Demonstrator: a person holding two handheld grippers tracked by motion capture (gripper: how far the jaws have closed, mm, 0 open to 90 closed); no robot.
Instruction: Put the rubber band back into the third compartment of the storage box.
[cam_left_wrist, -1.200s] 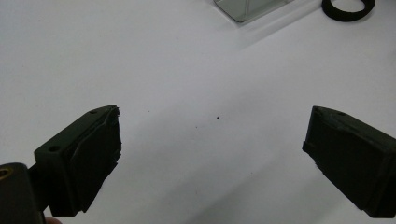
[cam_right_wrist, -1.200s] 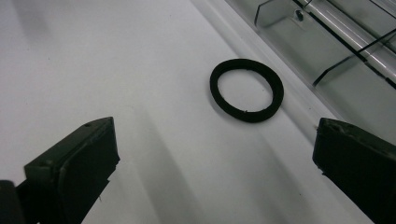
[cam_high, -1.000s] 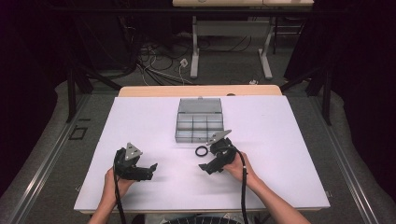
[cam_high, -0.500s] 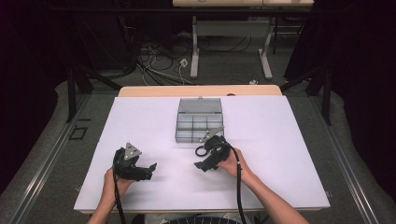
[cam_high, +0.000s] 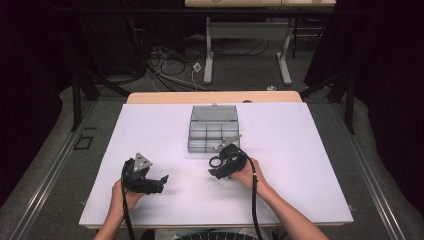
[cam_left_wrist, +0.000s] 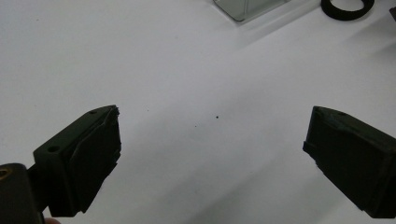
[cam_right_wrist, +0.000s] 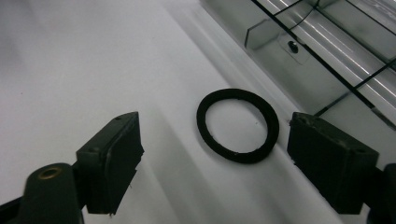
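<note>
Right gripper (cam_right_wrist: 215, 140) nearer black ring (cam_right_wrist: 237, 125), beside clear compartment box (cam_high: 213, 131).

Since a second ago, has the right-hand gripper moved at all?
Yes. The right gripper slid left and toward the clear box, closing on the black ring.

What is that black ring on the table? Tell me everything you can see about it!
The black ring is a thin, flat hoop, matte and dark like rubber, with an open middle where the white table shows through. It lies flat on the table, just in front of the clear compartment box, near its front wall but apart from it. The right gripper hangs over it with jaws wide open on either side, not touching it. Nothing else touches the ring.
</note>
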